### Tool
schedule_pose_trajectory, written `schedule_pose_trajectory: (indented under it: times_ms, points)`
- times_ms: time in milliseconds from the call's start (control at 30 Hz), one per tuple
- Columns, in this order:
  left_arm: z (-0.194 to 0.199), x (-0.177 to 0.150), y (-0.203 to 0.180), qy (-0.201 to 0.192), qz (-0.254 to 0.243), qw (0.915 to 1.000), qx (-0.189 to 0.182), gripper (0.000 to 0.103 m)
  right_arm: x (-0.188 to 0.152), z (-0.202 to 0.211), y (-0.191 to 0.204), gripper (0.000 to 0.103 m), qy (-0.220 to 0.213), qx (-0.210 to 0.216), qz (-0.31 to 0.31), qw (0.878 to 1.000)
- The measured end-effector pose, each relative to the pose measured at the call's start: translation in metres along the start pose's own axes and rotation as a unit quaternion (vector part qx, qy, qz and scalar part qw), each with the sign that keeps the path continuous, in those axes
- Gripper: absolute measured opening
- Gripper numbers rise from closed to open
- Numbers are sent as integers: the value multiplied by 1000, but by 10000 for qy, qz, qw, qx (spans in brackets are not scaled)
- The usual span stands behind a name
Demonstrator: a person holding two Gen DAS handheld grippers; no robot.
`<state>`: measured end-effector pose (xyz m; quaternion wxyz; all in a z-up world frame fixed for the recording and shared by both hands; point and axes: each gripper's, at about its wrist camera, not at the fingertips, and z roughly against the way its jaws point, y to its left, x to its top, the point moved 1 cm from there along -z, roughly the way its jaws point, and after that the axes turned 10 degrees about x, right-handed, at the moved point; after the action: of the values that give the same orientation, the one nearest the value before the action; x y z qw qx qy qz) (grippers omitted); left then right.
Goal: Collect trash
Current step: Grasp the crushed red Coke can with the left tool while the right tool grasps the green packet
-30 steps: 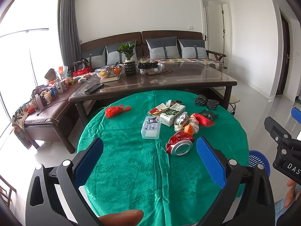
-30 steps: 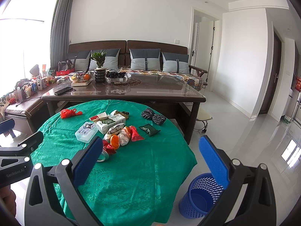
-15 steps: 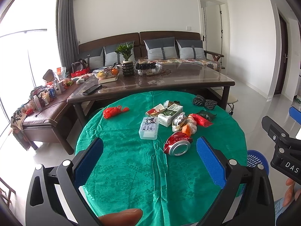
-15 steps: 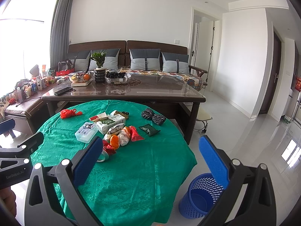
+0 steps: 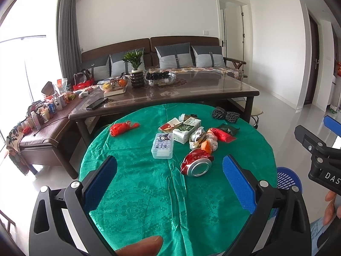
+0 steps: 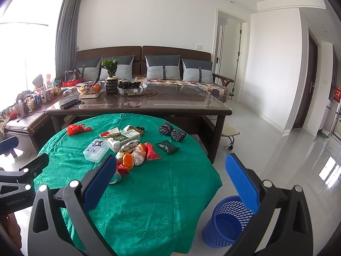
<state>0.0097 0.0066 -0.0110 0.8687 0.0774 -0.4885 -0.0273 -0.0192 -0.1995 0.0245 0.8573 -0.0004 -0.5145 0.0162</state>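
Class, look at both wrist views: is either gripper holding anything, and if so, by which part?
Nothing is held. The left gripper and right gripper are both open above the green tablecloth, with nothing between their pads.

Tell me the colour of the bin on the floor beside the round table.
Blue, with a perforated mesh wall: the bin shows best in the right wrist view.

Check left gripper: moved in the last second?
Yes, slightly. In the left wrist view the crushed red can has slid left and up against the left gripper, so the gripper eased rightward and a little nearer.
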Motion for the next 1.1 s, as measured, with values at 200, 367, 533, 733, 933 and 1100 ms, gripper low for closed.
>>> schedule_pose_trajectory:
  times_ms: [200, 367, 533, 733, 933, 1100]
  points:
    - [-23, -16, 1, 277, -219, 9993, -72, 98, -6, -7, -5, 98, -8, 61, -63, 10000]
    - [-48, -34, -2, 438, -400, 9969, -519, 98, -17, -17, -11, 98, 129, 138, -104, 9998]
    - [-92, -43, -17, 619, -892, 9854, -1307, 98, -30, -28, -16, 98, 284, 191, -54, 9994]
    - [-151, -39, -30, 849, -1311, 9711, -1806, 98, -41, -37, -22, 98, 358, 469, -23, 9983]
    - [-204, -37, -58, 933, -1937, 9560, -1993, 98, -53, -63, -34, 98, 710, 755, -194, 9944]
    - [-227, -39, -70, 1058, -2171, 9415, -2350, 97, -48, -106, -59, 98, 1046, 1004, -258, 9891]
